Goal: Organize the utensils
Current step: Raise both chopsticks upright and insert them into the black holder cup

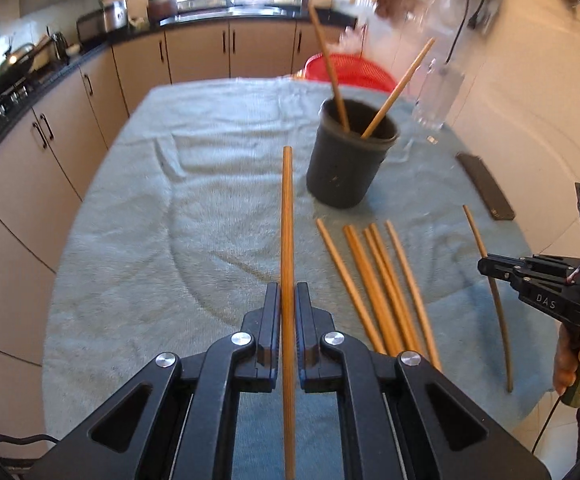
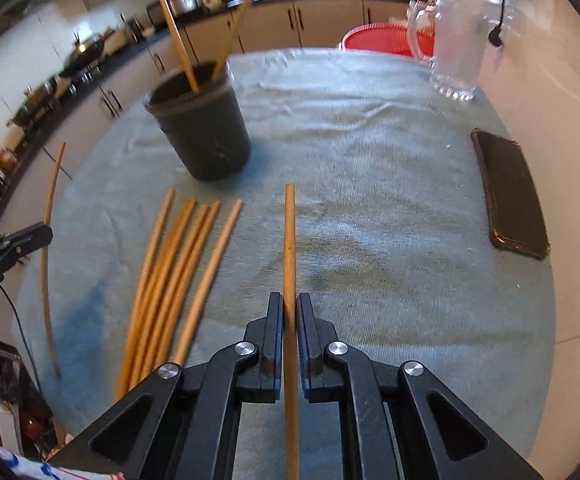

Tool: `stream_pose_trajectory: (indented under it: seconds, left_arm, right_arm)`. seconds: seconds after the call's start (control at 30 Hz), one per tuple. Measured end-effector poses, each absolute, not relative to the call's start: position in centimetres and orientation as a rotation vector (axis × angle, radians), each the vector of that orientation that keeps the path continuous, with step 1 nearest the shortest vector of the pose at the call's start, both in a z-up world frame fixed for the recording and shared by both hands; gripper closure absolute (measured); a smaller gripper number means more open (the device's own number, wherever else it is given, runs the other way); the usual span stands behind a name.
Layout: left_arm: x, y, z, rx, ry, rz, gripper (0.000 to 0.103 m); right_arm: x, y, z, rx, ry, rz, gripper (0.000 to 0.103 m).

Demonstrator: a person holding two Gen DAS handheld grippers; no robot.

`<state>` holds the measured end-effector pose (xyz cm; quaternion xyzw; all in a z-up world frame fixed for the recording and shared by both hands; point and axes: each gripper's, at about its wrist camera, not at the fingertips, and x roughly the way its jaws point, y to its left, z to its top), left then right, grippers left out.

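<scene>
On the towel-covered table (image 2: 369, 128), going left to right, one chopstick (image 1: 288, 240) is being gripped between the closed jaws of the left gripper (image 1: 288, 296), pointing toward the dark cup (image 1: 349, 152), in which two chopsticks (image 1: 329, 68) are being held upright. Five loose chopsticks (image 2: 178, 272) are lying just beside it, between the grippers. Another chopstick (image 2: 289, 248) is being clamped by the right gripper (image 2: 289, 304). A black phone (image 2: 509, 196), a glass jug (image 2: 453, 52) and a red basket (image 2: 381, 38) are being left further right.
</scene>
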<state>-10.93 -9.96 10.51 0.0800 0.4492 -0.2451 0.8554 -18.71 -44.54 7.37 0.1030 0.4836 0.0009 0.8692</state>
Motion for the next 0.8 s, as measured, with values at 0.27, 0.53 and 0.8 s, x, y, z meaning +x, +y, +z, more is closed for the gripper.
stream_pose_trajectory:
  seconds: [0.27, 0.53, 0.8]
  left_arm:
    - [-14.2, -9.7, 12.6, 0.130, 0.807, -0.531, 0.097]
    - [-16.1, -8.6, 15.2, 0.117, 0.676, -0.535, 0.097]
    - [-16.5, -7.9, 17.5, 0.071, 0.597, -0.534, 0.097]
  right_arm:
    - [-21.9, -44.2, 11.2, 0.248, 0.844, 0.010, 0.096]
    - [-22.0, -43.4, 12.7, 0.243, 0.782, 0.029, 0.096]
    - [-22.4, -43.0, 13.7, 0.230, 0.724, 0.020, 0.096]
